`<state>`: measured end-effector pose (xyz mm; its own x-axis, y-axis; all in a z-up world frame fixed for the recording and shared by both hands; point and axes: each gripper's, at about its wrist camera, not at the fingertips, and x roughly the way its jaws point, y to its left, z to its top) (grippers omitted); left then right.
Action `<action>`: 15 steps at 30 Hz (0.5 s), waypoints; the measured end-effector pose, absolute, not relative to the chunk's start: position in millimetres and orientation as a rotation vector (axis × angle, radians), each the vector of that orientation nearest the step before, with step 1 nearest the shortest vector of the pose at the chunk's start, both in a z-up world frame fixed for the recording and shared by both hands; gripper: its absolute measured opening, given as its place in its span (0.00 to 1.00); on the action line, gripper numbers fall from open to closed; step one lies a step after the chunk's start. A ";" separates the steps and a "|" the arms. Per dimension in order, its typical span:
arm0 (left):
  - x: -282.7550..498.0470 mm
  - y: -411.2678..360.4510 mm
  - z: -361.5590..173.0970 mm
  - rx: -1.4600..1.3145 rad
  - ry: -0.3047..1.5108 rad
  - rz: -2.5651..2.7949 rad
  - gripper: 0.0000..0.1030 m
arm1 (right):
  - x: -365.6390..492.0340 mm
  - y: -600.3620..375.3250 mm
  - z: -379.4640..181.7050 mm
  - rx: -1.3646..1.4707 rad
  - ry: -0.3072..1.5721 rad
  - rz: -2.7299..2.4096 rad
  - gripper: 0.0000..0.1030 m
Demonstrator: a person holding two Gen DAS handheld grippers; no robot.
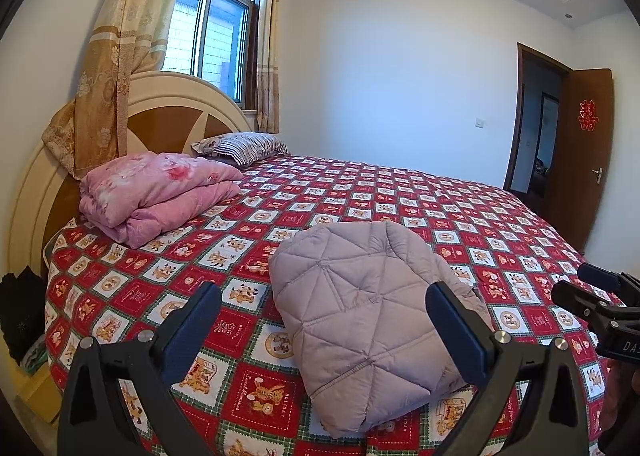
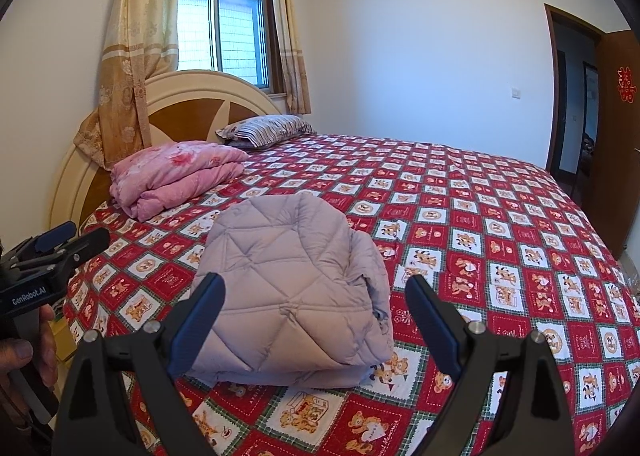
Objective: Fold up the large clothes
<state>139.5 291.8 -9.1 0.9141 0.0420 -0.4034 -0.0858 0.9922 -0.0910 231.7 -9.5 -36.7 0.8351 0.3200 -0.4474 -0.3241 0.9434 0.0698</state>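
Two tools hang over the near edge of the bed, both with their fingers spread wide and nothing between them. From the left tool (image 1: 322, 306) the folded jacket (image 1: 360, 296) sits just ahead, its bulk showing between the blue pads, not touched. The right tool (image 2: 316, 298) frames the same jacket a little to its left. A hand (image 2: 24, 360) grips the left tool's handle at the side. The jacket, pale mauve and quilted, lies folded in a compact bundle on the red checked bedspread (image 2: 500, 240). Further back a folded pink quilt (image 2: 176, 172) rests near the headboard (image 2: 192, 104), with a striped pillow (image 2: 264, 128) beyond it, under the curtained window (image 2: 224, 24).
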 end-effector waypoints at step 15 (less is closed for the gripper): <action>141.3 290.2 -10.7 -0.106 0.420 0.064 0.99 | 229.2 -7.6 -36.6 -0.007 0.469 0.343 0.91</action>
